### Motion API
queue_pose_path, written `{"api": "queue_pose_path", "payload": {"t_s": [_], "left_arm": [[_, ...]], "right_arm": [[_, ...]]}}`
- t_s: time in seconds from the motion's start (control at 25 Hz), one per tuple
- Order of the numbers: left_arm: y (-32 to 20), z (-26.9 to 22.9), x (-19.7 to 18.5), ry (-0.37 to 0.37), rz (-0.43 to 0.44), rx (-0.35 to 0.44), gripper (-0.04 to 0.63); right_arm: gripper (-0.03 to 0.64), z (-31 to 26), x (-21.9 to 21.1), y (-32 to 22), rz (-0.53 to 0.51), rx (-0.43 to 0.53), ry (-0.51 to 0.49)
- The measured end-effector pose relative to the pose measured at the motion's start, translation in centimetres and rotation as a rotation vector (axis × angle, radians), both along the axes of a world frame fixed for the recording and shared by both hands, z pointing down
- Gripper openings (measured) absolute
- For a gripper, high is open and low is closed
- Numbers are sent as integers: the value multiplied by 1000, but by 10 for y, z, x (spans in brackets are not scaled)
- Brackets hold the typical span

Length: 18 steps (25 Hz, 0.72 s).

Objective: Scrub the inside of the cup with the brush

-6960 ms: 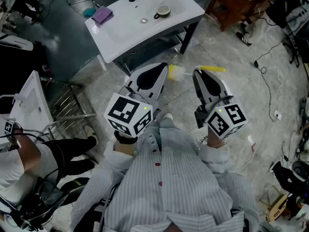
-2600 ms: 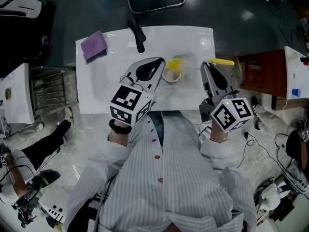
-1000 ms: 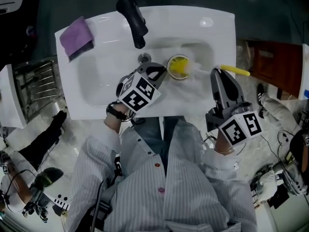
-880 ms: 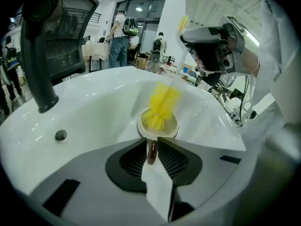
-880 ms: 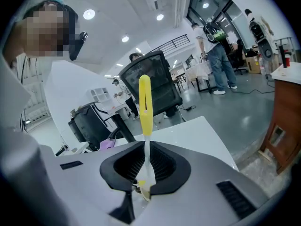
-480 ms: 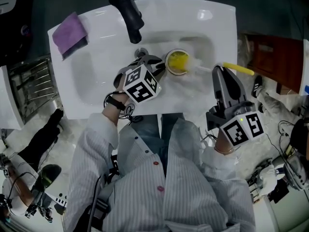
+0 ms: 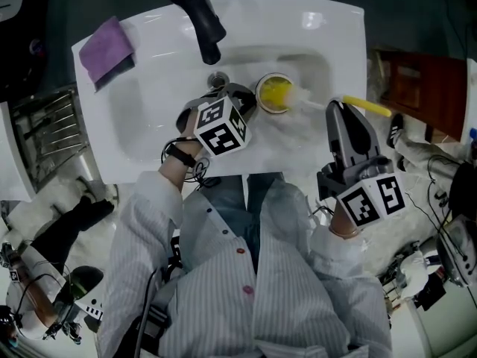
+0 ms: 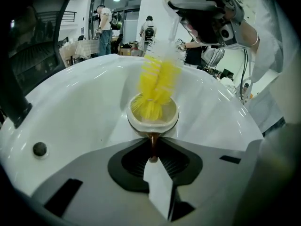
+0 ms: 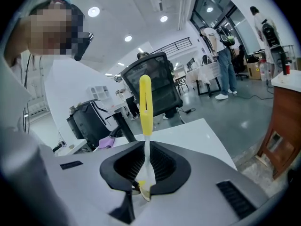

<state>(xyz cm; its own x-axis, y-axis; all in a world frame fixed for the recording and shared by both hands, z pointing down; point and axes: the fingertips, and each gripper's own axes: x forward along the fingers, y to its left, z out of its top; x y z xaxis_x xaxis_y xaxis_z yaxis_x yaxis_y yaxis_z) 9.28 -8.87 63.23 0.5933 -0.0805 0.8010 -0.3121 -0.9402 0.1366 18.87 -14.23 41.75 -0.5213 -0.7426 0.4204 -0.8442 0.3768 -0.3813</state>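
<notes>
Cup (image 8: 153, 126) held by left gripper (image 8: 151, 158); right gripper (image 9: 145, 172) holds brush (image 8: 157, 84) inside it

I see a white sink (image 7: 141, 136) with a black faucet (image 7: 198, 12) at its far edge and a purple cloth (image 7: 106, 45) on its far-left corner. A cup (image 7: 260, 103) stands in the basin, just right of the drain (image 7: 218, 79). The left hand-held gripper (image 7: 248, 101) meets the cup's left side. The right hand-held gripper (image 7: 341, 109) meets the handle of the brush (image 7: 279, 92). The brush's yellow bristles sit inside the cup, and its yellow handle end projects rightward past the gripper.
</notes>
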Motion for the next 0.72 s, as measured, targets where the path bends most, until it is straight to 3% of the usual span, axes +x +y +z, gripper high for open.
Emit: {"api": "queue_pose_path", "payload": {"t_s": [0.48,0.72], "left_arm": [[4,-1,1,-3,10,16,69],[3,2,0,0,6,8,69]], "right_arm": [[57,13,-35,-18,-80,99,126],[57,8,-33,-11,-122,97,161]]}}
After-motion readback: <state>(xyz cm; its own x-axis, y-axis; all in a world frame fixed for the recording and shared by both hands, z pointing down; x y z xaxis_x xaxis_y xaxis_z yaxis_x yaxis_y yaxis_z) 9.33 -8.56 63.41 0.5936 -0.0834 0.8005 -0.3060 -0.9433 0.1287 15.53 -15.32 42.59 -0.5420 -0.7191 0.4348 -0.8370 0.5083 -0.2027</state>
